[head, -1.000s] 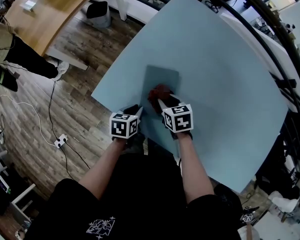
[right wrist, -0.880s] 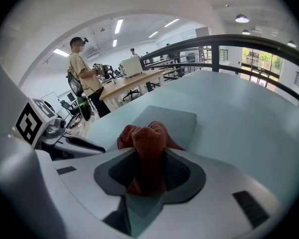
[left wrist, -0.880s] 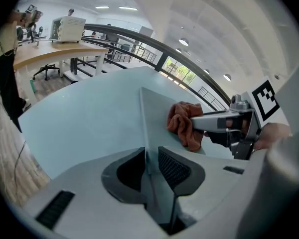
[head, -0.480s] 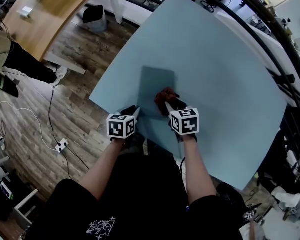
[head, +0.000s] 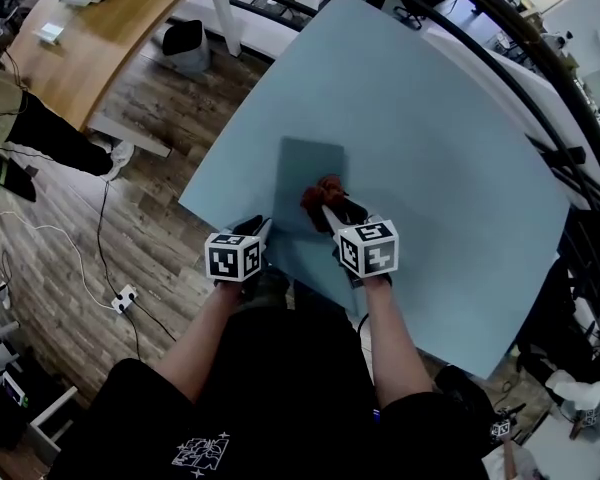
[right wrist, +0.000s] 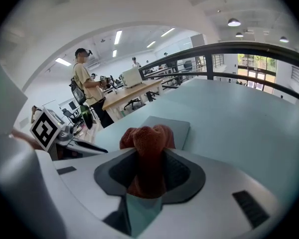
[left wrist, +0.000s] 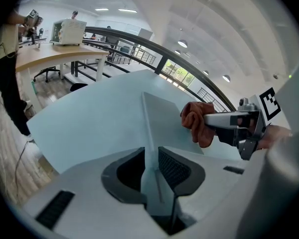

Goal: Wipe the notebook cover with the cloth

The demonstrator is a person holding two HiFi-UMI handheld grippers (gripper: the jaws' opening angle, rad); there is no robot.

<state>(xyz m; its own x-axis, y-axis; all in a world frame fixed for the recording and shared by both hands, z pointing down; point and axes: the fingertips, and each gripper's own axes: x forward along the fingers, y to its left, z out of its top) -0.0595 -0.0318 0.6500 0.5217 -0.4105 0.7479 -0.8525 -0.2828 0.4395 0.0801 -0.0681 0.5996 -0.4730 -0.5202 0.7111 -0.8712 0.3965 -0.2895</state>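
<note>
A blue-grey notebook lies flat on the light blue table, near its front left edge. My right gripper is shut on a bunched rust-red cloth, which rests on the near part of the cover. In the right gripper view the cloth fills the jaws, with the notebook just beyond. My left gripper sits at the notebook's near left corner. In the left gripper view its jaws stand narrowly closed on the notebook's edge, and the cloth hangs to the right.
The table's left edge drops to a wooden floor with cables and a power strip. A wooden desk and a dark bin stand at far left. A curved railing runs behind the table. A person stands near the desk.
My right gripper slid the cloth rightward over the near part of the cover, then slightly back left. My left gripper stayed at the notebook's near left corner.
</note>
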